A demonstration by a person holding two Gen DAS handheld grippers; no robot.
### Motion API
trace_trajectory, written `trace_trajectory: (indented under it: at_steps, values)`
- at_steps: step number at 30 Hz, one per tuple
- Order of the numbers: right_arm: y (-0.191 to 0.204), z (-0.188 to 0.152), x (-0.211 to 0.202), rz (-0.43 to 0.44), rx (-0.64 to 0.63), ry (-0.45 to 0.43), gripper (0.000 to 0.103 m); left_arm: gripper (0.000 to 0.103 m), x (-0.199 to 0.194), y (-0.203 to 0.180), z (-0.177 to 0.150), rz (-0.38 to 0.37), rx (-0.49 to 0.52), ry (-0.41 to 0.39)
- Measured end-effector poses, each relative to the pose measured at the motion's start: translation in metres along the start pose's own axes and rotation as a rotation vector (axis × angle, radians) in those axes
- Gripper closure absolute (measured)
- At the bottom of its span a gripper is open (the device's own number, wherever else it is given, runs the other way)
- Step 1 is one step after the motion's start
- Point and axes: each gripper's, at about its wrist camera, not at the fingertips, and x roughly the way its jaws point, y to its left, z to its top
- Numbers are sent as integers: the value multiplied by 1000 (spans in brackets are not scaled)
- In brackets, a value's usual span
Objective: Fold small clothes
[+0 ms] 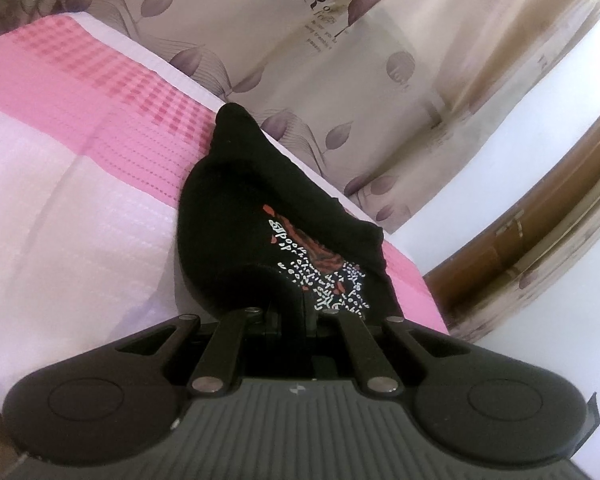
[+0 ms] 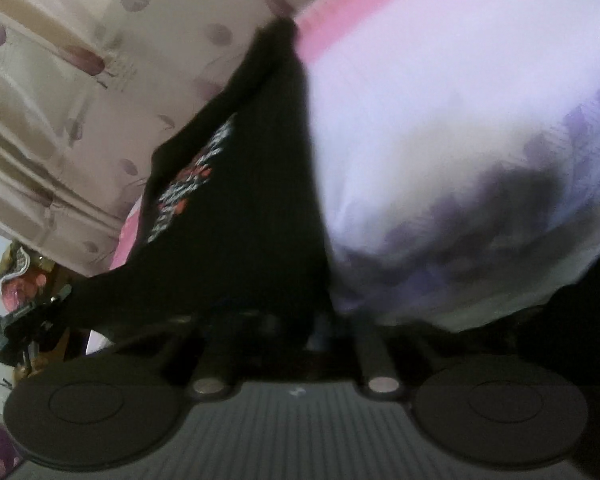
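A small black garment point(image 1: 236, 216) with a red and white printed design lies bunched on a pink and white bedsheet point(image 1: 60, 168). My left gripper point(image 1: 296, 312) is shut on the garment's near edge, and the cloth drapes over the fingertips. In the right wrist view the same black garment point(image 2: 244, 216) hangs stretched and blurred in front of the camera. My right gripper point(image 2: 304, 328) is shut on its lower edge, with the fingertips hidden by the cloth. The other gripper point(image 2: 24, 324) shows at the far left.
A beige curtain point(image 1: 340, 60) with purple leaf prints hangs behind the bed. A white wall and a brown wooden frame point(image 1: 520, 240) are at the right. The bedsheet point(image 2: 440, 120) fills the right of the right wrist view, which is blurred.
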Motion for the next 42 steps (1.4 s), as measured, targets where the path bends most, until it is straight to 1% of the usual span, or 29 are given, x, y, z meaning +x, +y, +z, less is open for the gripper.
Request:
trace_trajectory:
  at_steps: [2,4,8,12,13,18,20,21,27,31,34,35,37,38,39,40,41,42]
  values:
    - [4,2,-11,71,14,-50,92,97,-1,0,1,1,5,-5]
    - [7,11,-25,171,62,-121,92,97,-1,-1,3,-2,6,-7]
    - [31,45,-32,327,82,-204,92,97,2,-9,13,-24,13,-31]
    - [52,86,-20,422,100,-260,92,97,7,-20,29,-54,17,-77]
    - [55,98,-17,435,105,-274,92,97,9,-22,33,-60,18,-90]
    - [70,157,5,427,68,-337,92,97,27,-27,65,-80,-21,-150]
    - [74,184,21,406,63,-348,92,97,37,-30,82,-66,-18,-180]
    - [72,191,22,396,64,-348,92,97,44,-31,92,-59,-14,-197]
    - [60,257,82,294,114,-354,93,97,94,-23,154,4,-55,-273]
    - [47,298,130,225,167,-365,93,97,142,-12,188,58,-49,-276]
    - [37,319,163,172,189,-367,93,96,180,1,202,116,-48,-263]
    - [33,324,172,153,190,-364,93,96,191,7,203,124,-56,-253]
    - [23,333,193,86,217,-354,93,94,214,19,208,173,-77,-224]
    - [17,336,200,91,236,-344,91,81,225,27,209,183,-98,-203]
    - [9,338,209,112,258,-335,91,54,231,33,211,177,-109,-198]
    - [3,340,213,111,274,-338,91,38,233,37,212,176,-112,-207]
    - [-1,341,215,106,286,-356,89,9,233,40,212,189,-111,-230]
    - [-6,340,214,123,298,-389,89,1,230,42,212,193,-111,-268]
